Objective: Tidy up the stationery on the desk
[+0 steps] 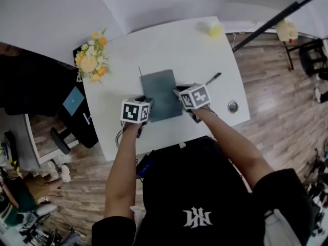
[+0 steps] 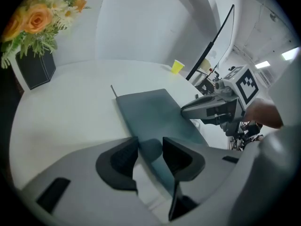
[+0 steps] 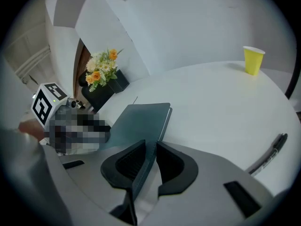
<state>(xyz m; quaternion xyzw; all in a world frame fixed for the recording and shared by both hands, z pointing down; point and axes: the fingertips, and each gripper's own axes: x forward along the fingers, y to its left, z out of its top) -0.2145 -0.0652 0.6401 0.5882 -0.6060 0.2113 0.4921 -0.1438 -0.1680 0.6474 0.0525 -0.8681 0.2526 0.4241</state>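
Note:
A dark grey-teal notebook (image 1: 161, 91) lies flat in the middle of the white desk (image 1: 169, 50). My left gripper (image 1: 145, 101) is at its near left corner. In the left gripper view that corner (image 2: 150, 112) lies between the spread jaws of the left gripper (image 2: 150, 152), with no pad pressing on it. My right gripper (image 1: 179, 93) is at the near right corner. In the right gripper view the thin edge of the notebook (image 3: 138, 119) runs edge-on between the pads of the right gripper (image 3: 150, 157), which are shut on it. A black pen (image 1: 213, 78) lies to the right.
A yellow paper cup (image 1: 216, 31) stands at the desk's far right corner. A flower arrangement in a black box (image 1: 92, 55) is at the far left. A round metal grommet (image 1: 232, 106) sits near the right edge. A black pole (image 1: 266, 24) leans past the right side.

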